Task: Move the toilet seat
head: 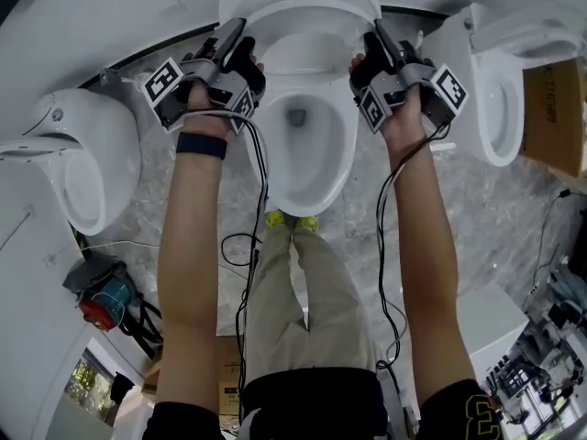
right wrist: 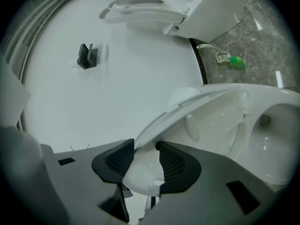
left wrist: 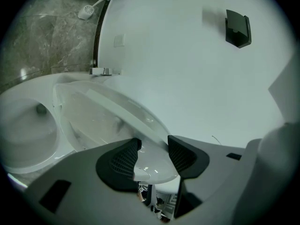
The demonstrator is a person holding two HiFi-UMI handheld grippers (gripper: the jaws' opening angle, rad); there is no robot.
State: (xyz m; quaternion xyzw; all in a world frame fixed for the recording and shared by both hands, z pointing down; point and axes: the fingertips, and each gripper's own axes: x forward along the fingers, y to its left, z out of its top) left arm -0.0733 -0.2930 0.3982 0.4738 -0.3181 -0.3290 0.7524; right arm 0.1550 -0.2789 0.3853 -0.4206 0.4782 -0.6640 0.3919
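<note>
The white toilet seat [head: 303,5] of the middle toilet stands lifted off the bowl [head: 303,154], tilted up toward the wall. My left gripper [head: 234,37] holds the seat's left edge and my right gripper [head: 376,40] holds its right edge. In the left gripper view the seat's rim [left wrist: 122,109] runs between the dark ribbed pads, and that gripper [left wrist: 152,151] is shut on it. In the right gripper view the seat's rim [right wrist: 206,121] likewise sits pinched between the pads of the right gripper [right wrist: 145,158].
Another white toilet [head: 83,154] stands at the left and one [head: 500,99] at the right, beside a cardboard box [head: 555,108]. A black holder [left wrist: 237,28] hangs on the white wall. A green-handled brush [right wrist: 229,59] lies on the marble floor. Cables trail from both grippers.
</note>
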